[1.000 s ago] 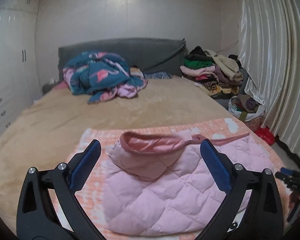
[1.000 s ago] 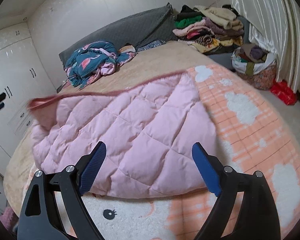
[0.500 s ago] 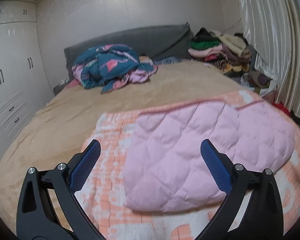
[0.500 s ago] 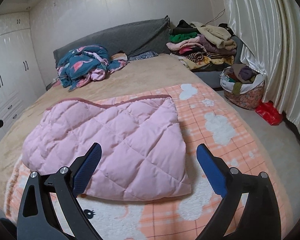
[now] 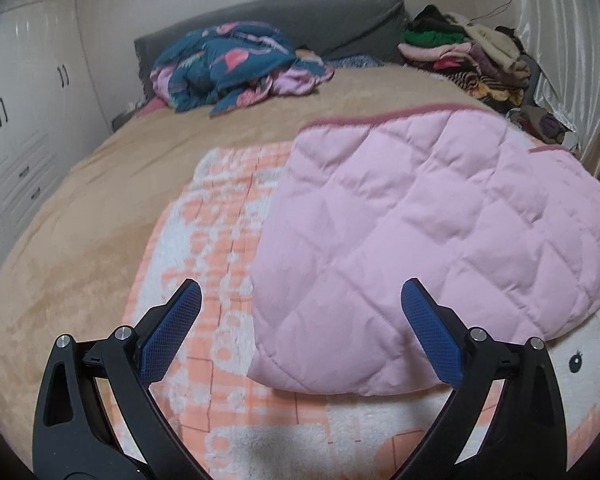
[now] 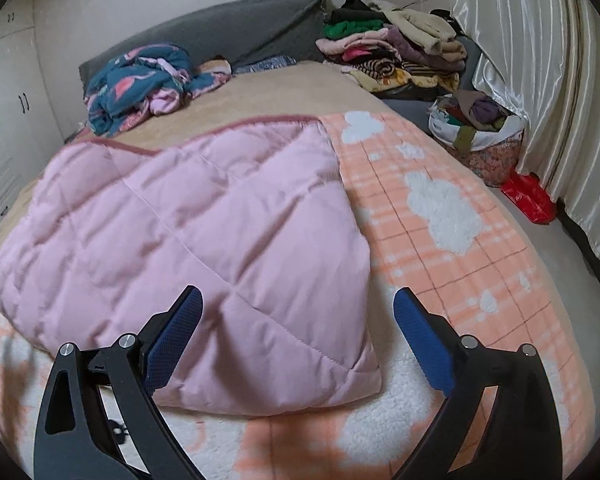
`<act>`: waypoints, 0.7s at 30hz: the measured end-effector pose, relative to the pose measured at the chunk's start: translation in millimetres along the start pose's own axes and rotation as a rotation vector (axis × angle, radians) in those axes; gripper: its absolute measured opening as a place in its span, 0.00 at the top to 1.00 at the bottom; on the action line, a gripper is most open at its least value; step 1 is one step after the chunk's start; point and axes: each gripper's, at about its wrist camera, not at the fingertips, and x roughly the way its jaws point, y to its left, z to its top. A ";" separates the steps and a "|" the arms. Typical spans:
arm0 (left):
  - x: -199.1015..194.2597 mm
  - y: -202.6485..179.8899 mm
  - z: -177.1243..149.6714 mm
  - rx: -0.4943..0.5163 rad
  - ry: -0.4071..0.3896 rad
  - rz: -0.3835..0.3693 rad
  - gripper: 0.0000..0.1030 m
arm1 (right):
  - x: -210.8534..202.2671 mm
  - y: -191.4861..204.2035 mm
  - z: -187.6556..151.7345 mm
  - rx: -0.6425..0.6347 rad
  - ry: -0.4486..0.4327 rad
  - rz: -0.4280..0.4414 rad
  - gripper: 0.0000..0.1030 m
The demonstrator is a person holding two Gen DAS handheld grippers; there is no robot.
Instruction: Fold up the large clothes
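Left wrist: my left gripper [image 5: 300,320] and right gripper [image 6: 296,326] jaws wide open, empty, over folded pink jacket [image 5: 432,240] on the bed [image 5: 80,240].

The quilted pink jacket [image 5: 428,232] fills the middle of the orange blanket [image 6: 452,240]. Bare blanket lies open on both sides. A crumpled blue quilt [image 5: 228,66] blocks the headboard end.
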 end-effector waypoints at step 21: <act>79.1 -8.6 31.3 -0.057 0.078 -0.025 0.69 | 47.8 16.2 60.6 0.094 -0.068 -0.025 0.80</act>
